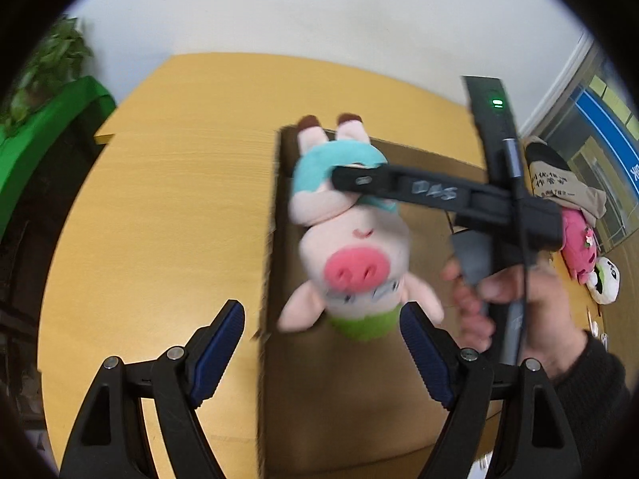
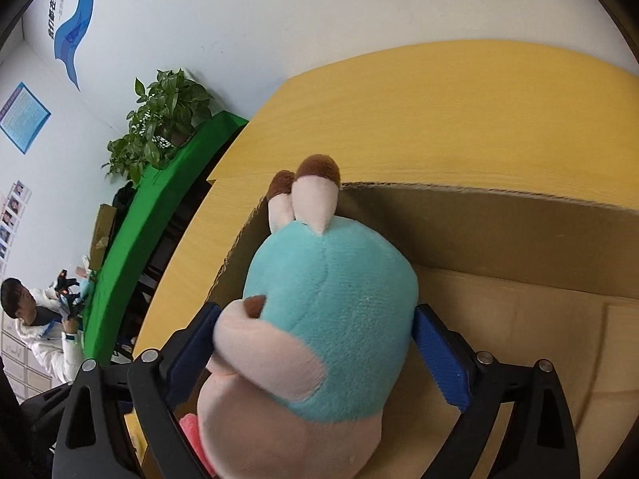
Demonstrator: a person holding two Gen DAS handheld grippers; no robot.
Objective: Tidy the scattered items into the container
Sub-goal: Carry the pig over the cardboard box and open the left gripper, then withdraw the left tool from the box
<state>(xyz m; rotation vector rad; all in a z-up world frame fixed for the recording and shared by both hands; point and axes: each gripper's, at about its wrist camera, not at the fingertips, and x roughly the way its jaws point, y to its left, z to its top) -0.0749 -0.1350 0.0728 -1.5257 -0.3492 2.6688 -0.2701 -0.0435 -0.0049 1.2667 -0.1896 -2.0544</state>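
A plush pig (image 1: 351,235) in a teal outfit hangs head down over an open cardboard box (image 1: 343,399). My right gripper (image 1: 351,177) is shut on the pig's teal body and holds it above the box. In the right wrist view the pig (image 2: 319,319) fills the space between the blue pads (image 2: 439,359), with the box's inside (image 2: 519,311) below. My left gripper (image 1: 321,343) is open and empty, just in front of the pig, over the box's left wall.
The box stands on a yellow wooden table (image 1: 159,219). A pink plush (image 1: 579,247), a white round plush (image 1: 607,279) and a beige item (image 1: 559,183) lie to the right of the box. A green-covered bench with a plant (image 2: 159,119) stands beyond the table.
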